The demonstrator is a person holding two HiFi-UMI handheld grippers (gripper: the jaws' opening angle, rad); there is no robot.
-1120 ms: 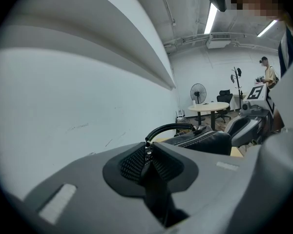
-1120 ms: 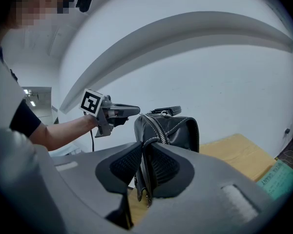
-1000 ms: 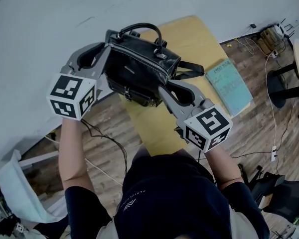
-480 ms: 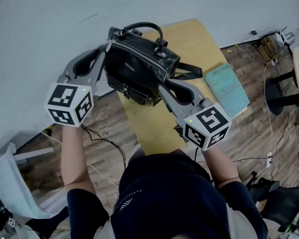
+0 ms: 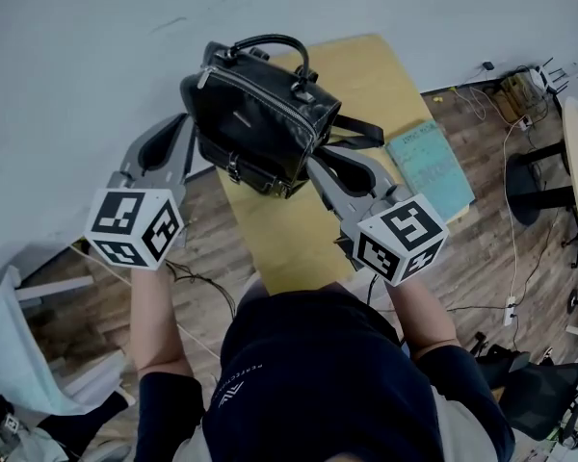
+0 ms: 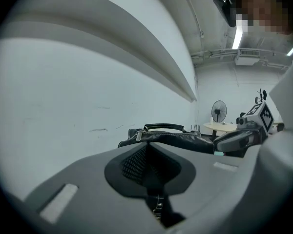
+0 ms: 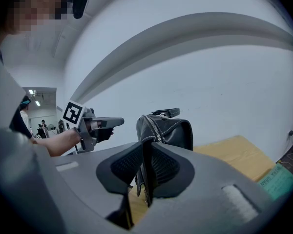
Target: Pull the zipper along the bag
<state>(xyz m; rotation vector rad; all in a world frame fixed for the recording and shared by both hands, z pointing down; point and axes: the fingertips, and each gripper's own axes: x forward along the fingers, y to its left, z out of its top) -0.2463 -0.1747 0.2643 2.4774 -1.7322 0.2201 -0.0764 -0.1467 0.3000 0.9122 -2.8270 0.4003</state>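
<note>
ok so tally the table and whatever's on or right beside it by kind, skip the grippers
wooden table: 1
black handbag: 1
teal book: 1
total: 3

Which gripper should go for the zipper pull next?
Left. The silver zipper pull sits at the end of the black leather handbag facing the empty, shut left gripper; the right gripper, jaws just closing, clamps the other end.
</note>
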